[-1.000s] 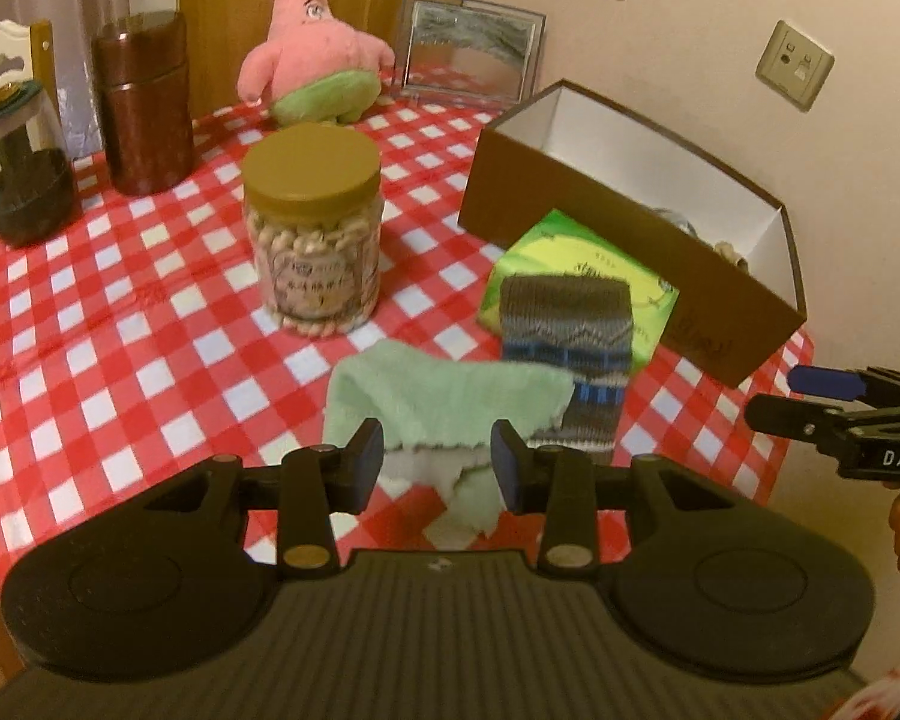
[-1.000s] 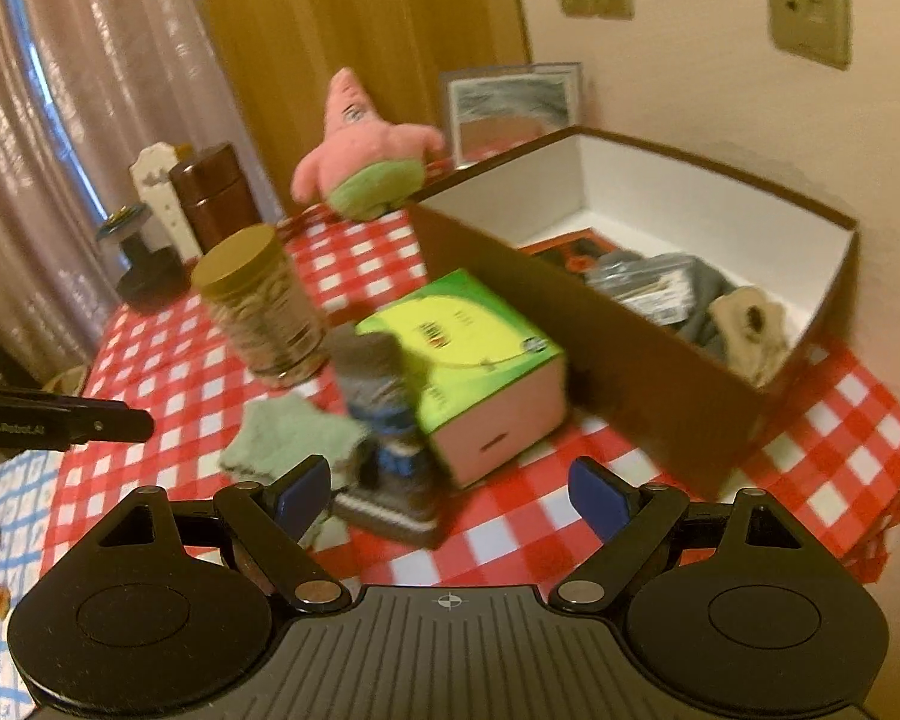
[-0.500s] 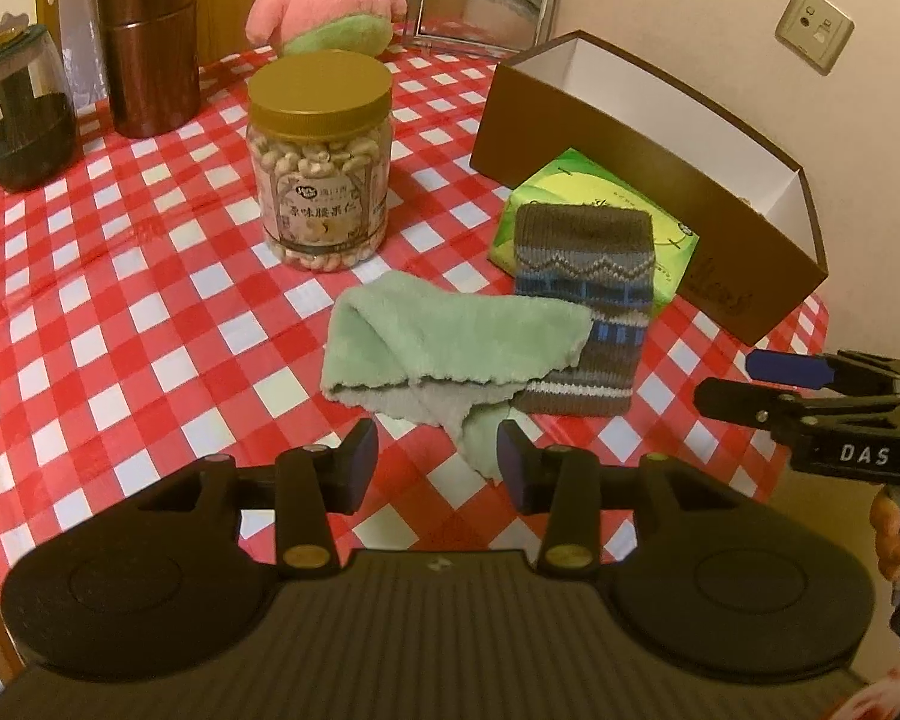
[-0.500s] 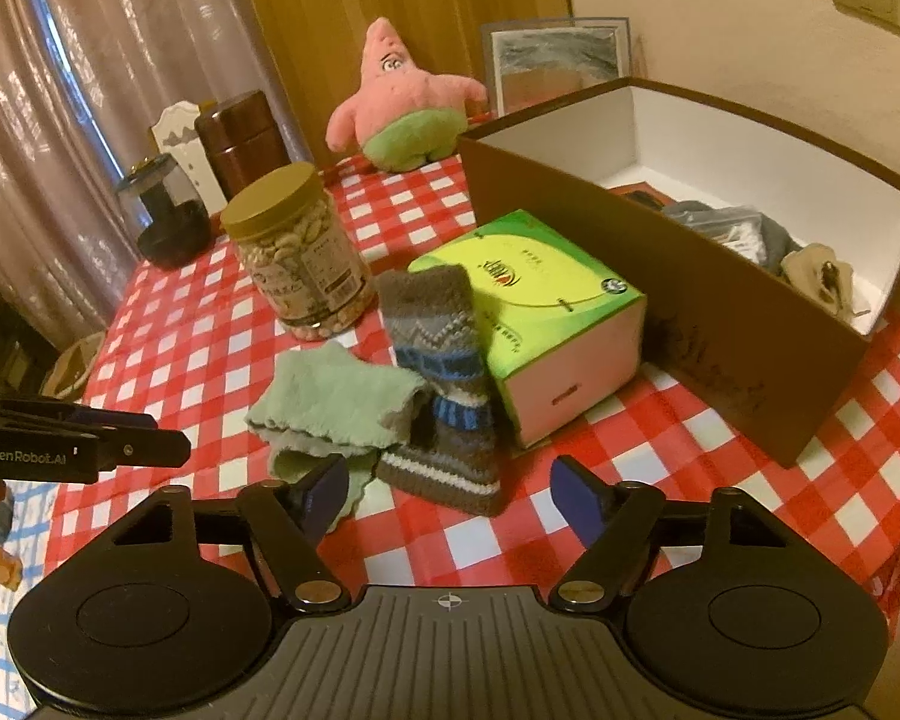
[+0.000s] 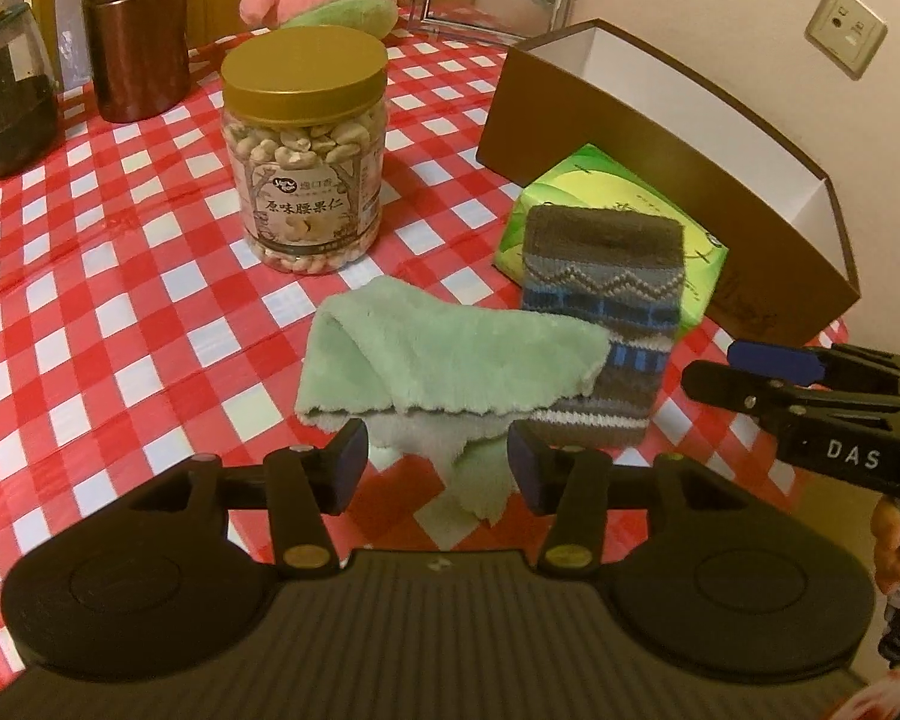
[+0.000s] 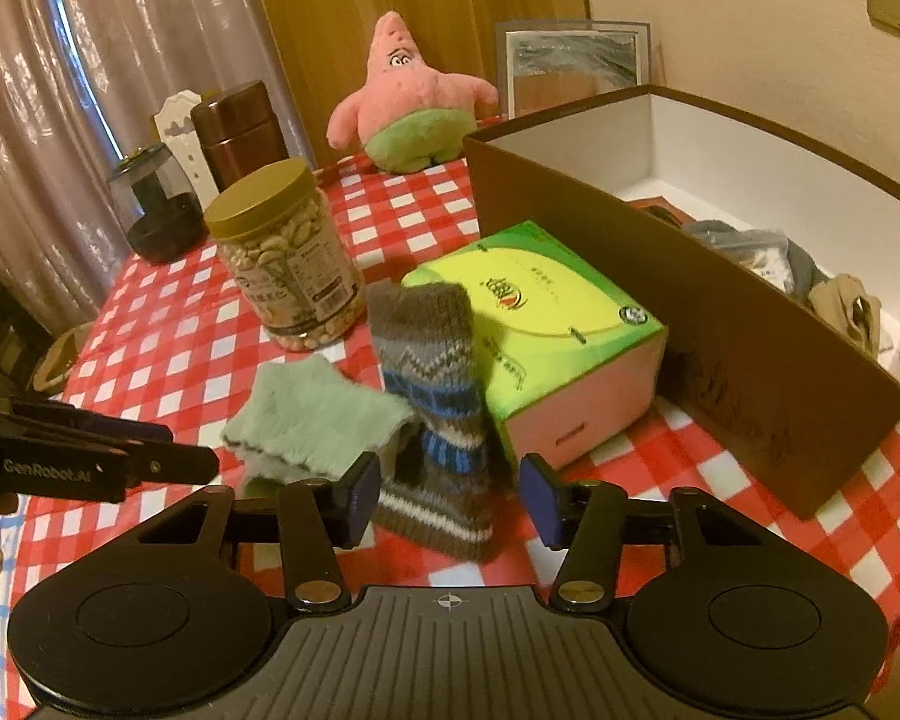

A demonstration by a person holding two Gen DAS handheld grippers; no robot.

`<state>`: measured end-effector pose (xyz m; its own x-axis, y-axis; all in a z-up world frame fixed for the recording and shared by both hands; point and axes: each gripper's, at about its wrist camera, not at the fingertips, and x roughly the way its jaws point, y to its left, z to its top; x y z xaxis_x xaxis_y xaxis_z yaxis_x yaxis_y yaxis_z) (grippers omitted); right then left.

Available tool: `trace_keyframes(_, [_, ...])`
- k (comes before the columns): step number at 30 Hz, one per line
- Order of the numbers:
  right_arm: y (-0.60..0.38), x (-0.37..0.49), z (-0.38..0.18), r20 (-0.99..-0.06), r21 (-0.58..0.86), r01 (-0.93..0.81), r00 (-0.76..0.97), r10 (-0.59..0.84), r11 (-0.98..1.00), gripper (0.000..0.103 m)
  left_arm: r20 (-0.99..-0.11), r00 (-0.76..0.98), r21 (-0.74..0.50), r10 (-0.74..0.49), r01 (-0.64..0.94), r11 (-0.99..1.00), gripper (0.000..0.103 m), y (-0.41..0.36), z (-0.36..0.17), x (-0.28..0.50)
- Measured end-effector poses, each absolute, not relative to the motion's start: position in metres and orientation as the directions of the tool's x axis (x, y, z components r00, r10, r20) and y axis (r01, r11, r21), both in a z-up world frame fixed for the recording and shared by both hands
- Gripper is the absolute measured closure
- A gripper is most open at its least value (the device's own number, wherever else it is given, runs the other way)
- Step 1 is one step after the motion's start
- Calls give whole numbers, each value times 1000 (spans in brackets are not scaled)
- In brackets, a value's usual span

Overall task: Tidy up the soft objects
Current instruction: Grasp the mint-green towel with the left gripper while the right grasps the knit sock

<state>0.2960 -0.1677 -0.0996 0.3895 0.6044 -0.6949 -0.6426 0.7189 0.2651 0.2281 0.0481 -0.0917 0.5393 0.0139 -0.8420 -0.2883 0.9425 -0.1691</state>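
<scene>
Checked tabletop [image 5: 120, 300], red and white. Far left: dark glass jar [image 5: 6, 108] with black contents up most of its height, then a closed brown canister [image 5: 135, 30]. Clear plastic jar [image 5: 306, 162], gold lid on, packed nearly to the top with cashews. Behind it a pink star plush [image 6: 408, 102] sits upright (only partly in the left view).

Middle front: folded green cloth [image 5: 450, 360] lies flat, its right edge overlapping the knitted sock [image 5: 606, 312]. The sock leans with its cuff end up against the green tissue box [image 6: 546, 324], toe end on the tabletop. The tissue box is closed and touches the brown cardboard box [image 6: 690, 372].

That open box, white inside, holds a grey item, a clear plastic packet and a beige cloth piece at the near end, plus a dark flat thing further back (can't tell what).

Left claw [image 5: 437, 465]: opening, nothing gripped, a corner of the cloth showing between its pads. Right claw [image 6: 450, 495]: closing, not yet pressing, the sock's striped toe end between its pads.
</scene>
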Motion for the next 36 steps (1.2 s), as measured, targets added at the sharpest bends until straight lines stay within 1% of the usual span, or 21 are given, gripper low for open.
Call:
trace_keyframes(1, [-167, 298, -100, -693, 264, -643, 392, 606, 718, 53, -843, 538, -166, 19, -294, 941, 54, 49, -94, 231])
trace_keyframes(3, [-165, 304, -100, -687, 262, -646, 397, 608, 717, 53, -843, 537, -162, 31, -309, 937, 47, 53, -98, 235])
trace_keyframes(7, [-160, 312, -101, -677, 252, -651, 409, 611, 716, 53, -843, 536, -169, 42, -338, 926, 45, 62, -107, 244])
trace_keyframes(9, [-158, 316, -102, -675, 252, -652, 411, 613, 715, 53, -845, 533, -175, 45, -354, 919, 42, 67, -113, 248])
trace_keyframes(16, [-151, 323, -101, -655, 232, -668, 429, 622, 707, 53, -866, 496, -173, 67, -422, 890, 41, 79, -142, 261])
trace_keyframes(18, [-149, 323, -100, -651, 223, -678, 432, 625, 701, 53, -864, 501, -204, 48, -437, 876, 39, 80, -148, 261])
trace_keyframes(21, [-148, 323, -100, -642, 216, -687, 435, 631, 694, 53, -853, 522, -264, 8, -444, 856, 39, 79, -153, 262])
trace_keyframes(23, [-147, 324, -101, -641, 220, -690, 431, 635, 690, 53, -840, 542, -295, -14, -436, 850, 42, 77, -155, 263])
trace_keyframes(24, [-146, 325, -101, -642, 218, -691, 430, 634, 689, 53, -836, 549, -303, -23, -427, 852, 51, 75, -155, 264])
trace_keyframes(25, [-146, 325, -102, -642, 217, -693, 429, 635, 688, 53, -833, 553, -307, -31, -414, 857, 56, 73, -156, 265])
trace_keyframes(26, [-145, 325, -102, -643, 216, -694, 428, 635, 687, 53, -829, 557, -314, -47, -395, 864, 71, 71, -156, 267])
trace_keyframes(27, [-144, 326, -103, -642, 216, -696, 427, 637, 685, 53, -826, 561, -324, -65, -377, 868, 80, 70, -156, 268])
trace_keyframes(28, [-143, 326, -103, -640, 216, -699, 425, 639, 681, 53, -822, 565, -327, -69, -370, 870, 82, 68, -155, 268])
trace_keyframes(29, [-142, 325, -103, -636, 212, -706, 425, 644, 675, 53, -819, 570, -318, -61, -363, 876, 86, 67, -153, 267])
trace_keyframes(30, [-141, 324, -103, -632, 207, -714, 424, 648, 669, 54, -817, 573, -312, -60, -352, 882, 88, 66, -152, 267])
trace_keyframes(32, [-138, 323, -105, -629, 198, -726, 421, 653, 659, 61, -816, 576, -305, -59, -340, 890, 90, 65, -149, 264])
trace_keyframes(33, [-137, 323, -106, -631, 196, -731, 416, 655, 654, 69, -815, 576, -304, -61, -337, 891, 91, 65, -147, 262])
trace_keyframes(34, [-135, 323, -107, -634, 198, -735, 409, 657, 649, 75, -816, 575, -303, -60, -337, 892, 91, 66, -146, 260])
trace_keyframes(35, [-135, 322, -108, -633, 199, -737, 406, 659, 646, 78, -819, 571, -295, -55, -337, 894, 91, 67, -144, 257])
trace_keyframes(36, [-134, 322, -108, -632, 198, -740, 405, 661, 643, 84, -822, 567, -288, -50, -338, 896, 91, 68, -142, 254])
